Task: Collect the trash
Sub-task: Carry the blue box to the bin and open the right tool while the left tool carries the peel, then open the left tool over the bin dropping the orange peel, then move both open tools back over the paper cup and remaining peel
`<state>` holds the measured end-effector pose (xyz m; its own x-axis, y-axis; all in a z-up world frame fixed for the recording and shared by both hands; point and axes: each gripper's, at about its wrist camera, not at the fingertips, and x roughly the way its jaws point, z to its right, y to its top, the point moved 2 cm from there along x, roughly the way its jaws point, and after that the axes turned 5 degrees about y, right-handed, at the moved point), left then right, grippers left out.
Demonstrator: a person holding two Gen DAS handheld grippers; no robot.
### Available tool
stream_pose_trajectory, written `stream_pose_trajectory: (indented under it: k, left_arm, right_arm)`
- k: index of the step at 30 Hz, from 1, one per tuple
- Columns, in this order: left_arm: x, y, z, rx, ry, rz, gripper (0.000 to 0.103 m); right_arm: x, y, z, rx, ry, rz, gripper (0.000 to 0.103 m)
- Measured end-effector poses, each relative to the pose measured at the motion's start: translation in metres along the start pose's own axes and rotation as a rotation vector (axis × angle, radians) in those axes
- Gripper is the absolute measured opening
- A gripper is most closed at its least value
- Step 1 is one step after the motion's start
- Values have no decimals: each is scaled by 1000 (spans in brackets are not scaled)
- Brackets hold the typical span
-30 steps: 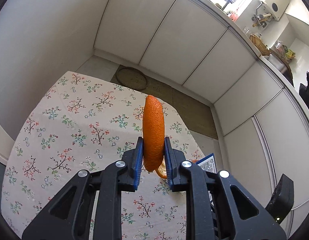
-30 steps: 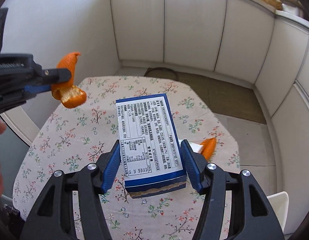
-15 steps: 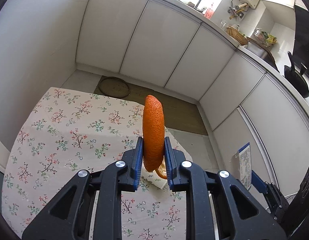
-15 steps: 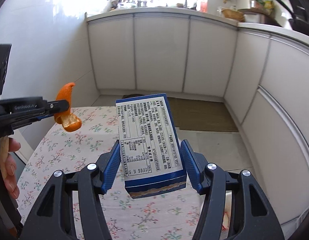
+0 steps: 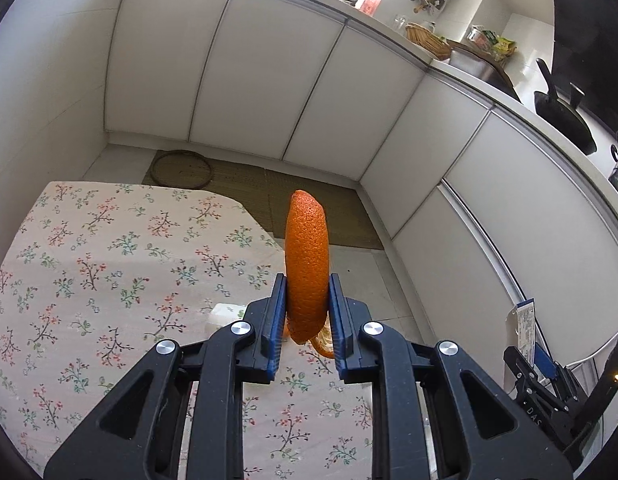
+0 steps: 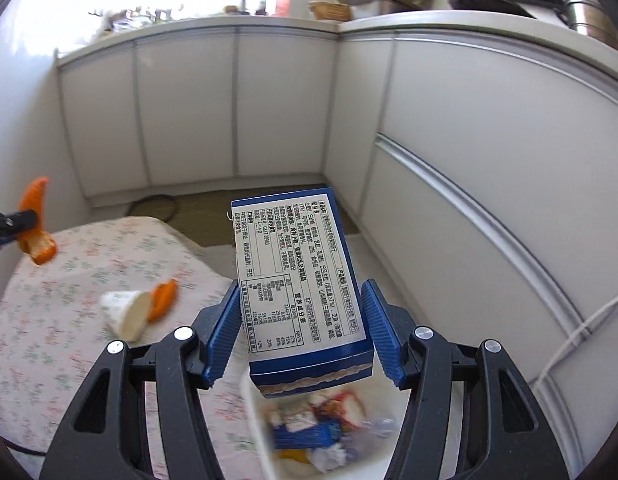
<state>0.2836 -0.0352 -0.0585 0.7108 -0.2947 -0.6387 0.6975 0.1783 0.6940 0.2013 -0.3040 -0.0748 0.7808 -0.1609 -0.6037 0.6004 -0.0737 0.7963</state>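
Observation:
My left gripper (image 5: 307, 312) is shut on a curled orange peel (image 5: 307, 264) and holds it above the floral tablecloth (image 5: 109, 280); the peel also shows in the right wrist view (image 6: 35, 222). My right gripper (image 6: 303, 332) is shut on a blue and white carton (image 6: 305, 284), held above a white trash bin (image 6: 255, 412) with wrappers inside. The carton shows at the far right of the left wrist view (image 5: 525, 328). A second orange peel (image 6: 163, 298) and a white paper cup (image 6: 125, 314) lie on the table.
White cabinets (image 5: 269, 80) line the room beyond the table. A round woven mat (image 5: 181, 168) lies on the floor by them. A white cable (image 6: 577, 328) runs along the right cabinet. The bin stands beside the table's right edge.
My right gripper has swung right off the table with the carton, and now hangs over the trash bin. My left gripper keeps the peel and has turned slightly right.

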Motion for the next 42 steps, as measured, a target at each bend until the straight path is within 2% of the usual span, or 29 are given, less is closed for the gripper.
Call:
stream_pose_trajectory:
  k: [5,12,18,25,29,36,41,42]
  left_arm:
    - [11,-13,36,52,-40,-22,19]
    - [27,-35,85,142,-71,-56,19]
    - [42,-58,122,218,-97,-90,19]
    - [63,-81,168,331,-184,-149,21]
    - [77,-92,182,347,-224,-192,22]
    - [90,-97,188,360,-231,-211,24]
    - [98,-95,181,342,-197,-223,34]
    - [100,-95,179,340,-185,-225,40]
  right_arm:
    - [4,-17,35,35,-91,-40,59]
    - [0,-35,89,120,-151,-76,60]
    - [-8,-46,123,162,-200,-65,73]
    - [-15,-55,164,224,-257,-60,79]
    - [-15,-58,181,262,-277,-58,79]
    - [-11,-58,187,261,-323,-44,83]
    - [-8,-55,180,237,-363,-32,86]
    - [-8,-55,179,238,-368,-30,88]
